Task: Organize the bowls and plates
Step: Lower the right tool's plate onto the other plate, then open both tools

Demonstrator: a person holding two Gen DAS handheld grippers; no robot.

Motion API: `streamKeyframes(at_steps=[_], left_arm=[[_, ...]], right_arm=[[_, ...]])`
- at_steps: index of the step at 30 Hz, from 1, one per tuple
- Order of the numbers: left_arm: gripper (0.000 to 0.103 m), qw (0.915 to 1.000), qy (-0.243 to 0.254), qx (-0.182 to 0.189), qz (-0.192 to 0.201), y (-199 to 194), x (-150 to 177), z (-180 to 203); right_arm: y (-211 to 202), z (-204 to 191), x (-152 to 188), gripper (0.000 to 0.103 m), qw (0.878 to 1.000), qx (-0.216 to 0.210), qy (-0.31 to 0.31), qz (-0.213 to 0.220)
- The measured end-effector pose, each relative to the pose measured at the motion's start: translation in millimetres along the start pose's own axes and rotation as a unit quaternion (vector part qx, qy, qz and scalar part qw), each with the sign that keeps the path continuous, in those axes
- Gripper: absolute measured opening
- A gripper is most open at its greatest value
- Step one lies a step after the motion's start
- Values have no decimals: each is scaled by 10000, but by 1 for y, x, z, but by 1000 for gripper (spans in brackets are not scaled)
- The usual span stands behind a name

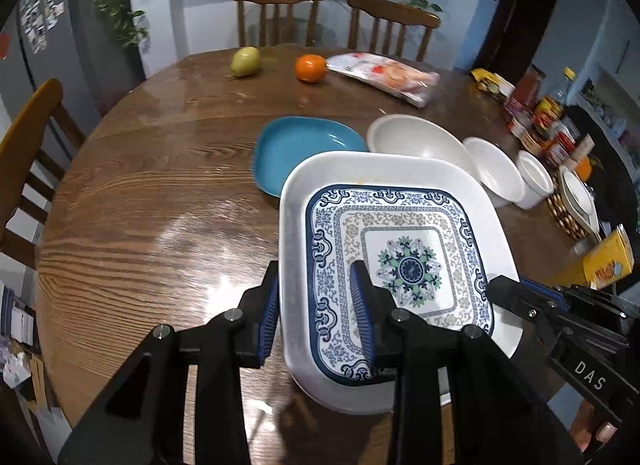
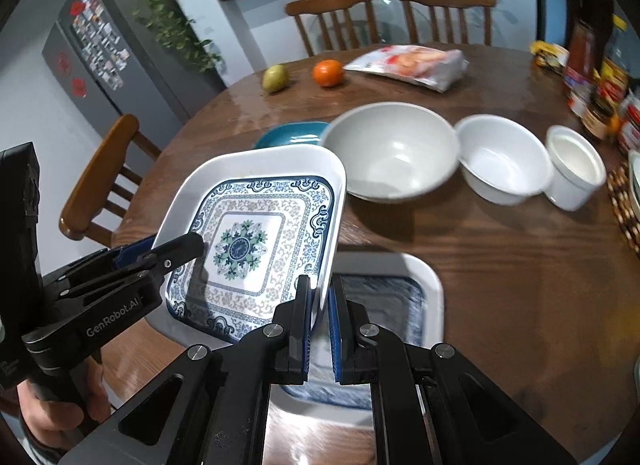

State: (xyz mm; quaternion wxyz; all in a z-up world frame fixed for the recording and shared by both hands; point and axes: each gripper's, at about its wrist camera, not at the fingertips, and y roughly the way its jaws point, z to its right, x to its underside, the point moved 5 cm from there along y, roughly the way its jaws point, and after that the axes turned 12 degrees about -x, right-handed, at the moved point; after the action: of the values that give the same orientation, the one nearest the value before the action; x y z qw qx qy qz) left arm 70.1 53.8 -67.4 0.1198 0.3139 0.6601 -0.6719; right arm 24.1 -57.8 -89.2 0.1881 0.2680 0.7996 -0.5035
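Both grippers, left point(image 1: 316, 321) and right point(image 2: 320, 305), clamp opposite rims of the patterned plate point(image 1: 400, 257), angled downward at lower frame.

A square white plate point(image 2: 256, 241) with a blue floral pattern is held tilted above the wooden table, over a second matching plate point(image 2: 396, 297); beyond lie a teal plate point(image 1: 296, 149), two white bowls point(image 2: 394, 151) and a ramekin point(image 2: 576, 167)
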Motion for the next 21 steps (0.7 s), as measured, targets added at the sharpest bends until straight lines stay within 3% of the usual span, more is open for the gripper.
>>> streamKeyframes(at_steps=[10, 21], left_arm=[[31, 9994, 276, 64, -189, 7, 15, 34], [29, 9979, 294, 1, -572, 27, 41, 40]], right_arm=[[-11, 30, 20, 9, 9995, 106, 277, -94], [5, 50, 45, 9, 9979, 78, 425, -487]])
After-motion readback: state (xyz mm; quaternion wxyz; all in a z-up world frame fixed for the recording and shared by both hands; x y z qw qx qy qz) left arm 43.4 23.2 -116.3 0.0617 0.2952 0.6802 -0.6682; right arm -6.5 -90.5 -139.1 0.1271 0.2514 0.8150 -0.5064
